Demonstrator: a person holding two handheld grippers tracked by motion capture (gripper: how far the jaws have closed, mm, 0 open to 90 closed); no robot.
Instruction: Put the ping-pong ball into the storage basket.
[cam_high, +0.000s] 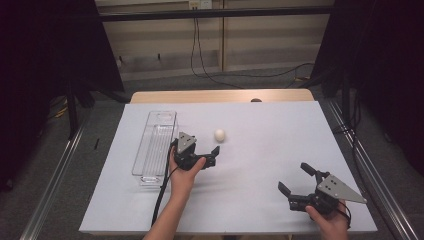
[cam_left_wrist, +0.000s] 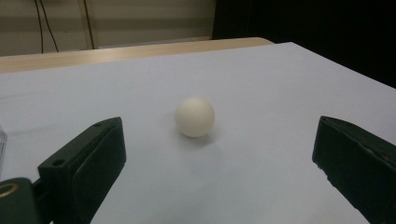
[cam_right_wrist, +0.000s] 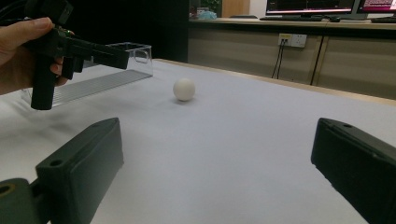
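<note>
Near the middle of the table, a little toward its far edge, lay a small white ball on the pale grey sheet, touching nothing. Just short of it, on the person's side, hovered the left gripper, its jaws spread wide and empty; in the left gripper view the ball sat ahead of the gap between them, nearer the left jaw, and the right jaw ran off the frame's edge. Beside that gripper, toward the left edge of the table, stood a clear plastic tray, long and narrow; its near end was hard to make out from above, the hand and trailing cable crossing it. Well apart, by the near right corner, the right gripper was held low, likewise released with nothing between its jaws. From the right gripper view the ball lay far off, with the left gripper above the tray, the hand cut by the frame.
</note>
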